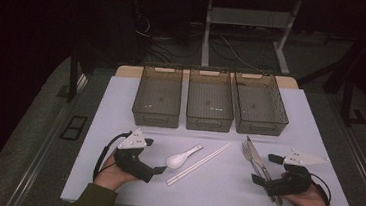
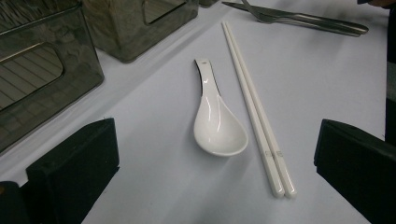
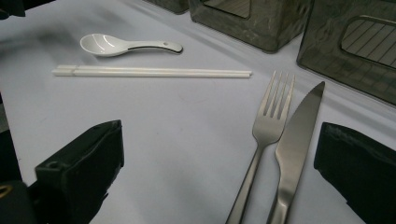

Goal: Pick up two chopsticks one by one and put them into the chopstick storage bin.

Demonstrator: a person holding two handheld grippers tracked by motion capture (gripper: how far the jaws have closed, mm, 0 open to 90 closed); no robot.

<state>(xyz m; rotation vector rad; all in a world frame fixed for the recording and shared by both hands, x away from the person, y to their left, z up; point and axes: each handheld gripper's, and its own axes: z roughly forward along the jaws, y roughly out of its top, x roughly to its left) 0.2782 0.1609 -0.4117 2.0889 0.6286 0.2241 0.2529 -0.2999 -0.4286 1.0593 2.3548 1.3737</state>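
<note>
A white ceramic spoon (image 1: 181, 158) lies on the white table mat (image 1: 214, 186), with a pair of white chopsticks (image 1: 199, 163) just to its right. Farther right lie a metal fork (image 1: 249, 157) and knife (image 1: 259, 160), side by side. My left gripper (image 1: 154, 155) rests left of the spoon, open and holding nothing; in the left gripper view the spoon (image 2: 217, 126) and chopsticks (image 2: 254, 107) lie ahead of its gripper (image 2: 210, 177). My right gripper (image 1: 264, 169) is open over the fork and knife handles; the fork (image 3: 266, 135) and knife (image 3: 294, 140) run between its jaws.
Three smoky transparent bins (image 1: 157, 96) (image 1: 210, 100) (image 1: 260, 104) stand in a row along the back of the mat, all looking hollow inside. The mat's front edge is close to both hands. Beyond the table are a dark floor, cables and desk legs.
</note>
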